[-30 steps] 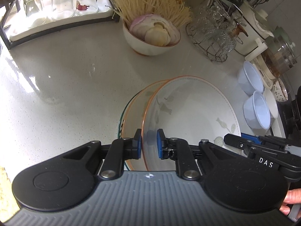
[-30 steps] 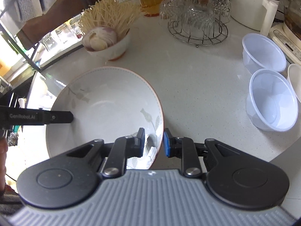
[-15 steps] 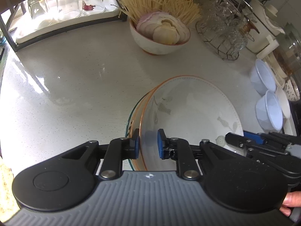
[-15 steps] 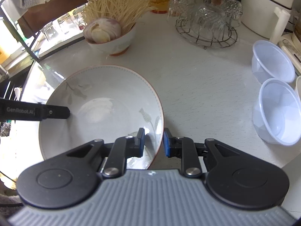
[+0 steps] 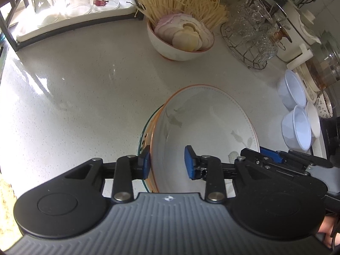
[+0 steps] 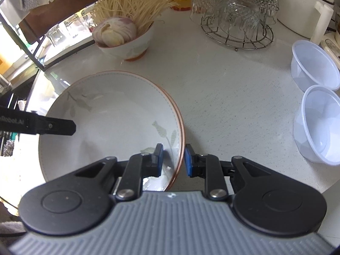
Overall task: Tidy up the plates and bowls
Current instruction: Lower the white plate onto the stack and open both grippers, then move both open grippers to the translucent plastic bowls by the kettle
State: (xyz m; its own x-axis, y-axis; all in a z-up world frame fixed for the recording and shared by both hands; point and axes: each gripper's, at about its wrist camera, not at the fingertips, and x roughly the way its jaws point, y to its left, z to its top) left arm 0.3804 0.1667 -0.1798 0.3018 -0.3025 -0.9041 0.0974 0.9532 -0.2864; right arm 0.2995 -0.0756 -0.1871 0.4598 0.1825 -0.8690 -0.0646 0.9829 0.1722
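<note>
The left tongs (image 5: 167, 161) have just been opening, and their pads now stand apart on both sides of the white bowl's (image 5: 204, 127) rim at its 9 o'clock edge, not pinching it. The right tongs (image 6: 173, 159) are clamped on the same rim at 3 o'clock. The bowl sits inside other bowls on the worktop (image 5: 85, 89), so I think only the right tongs need to let go next.
</note>
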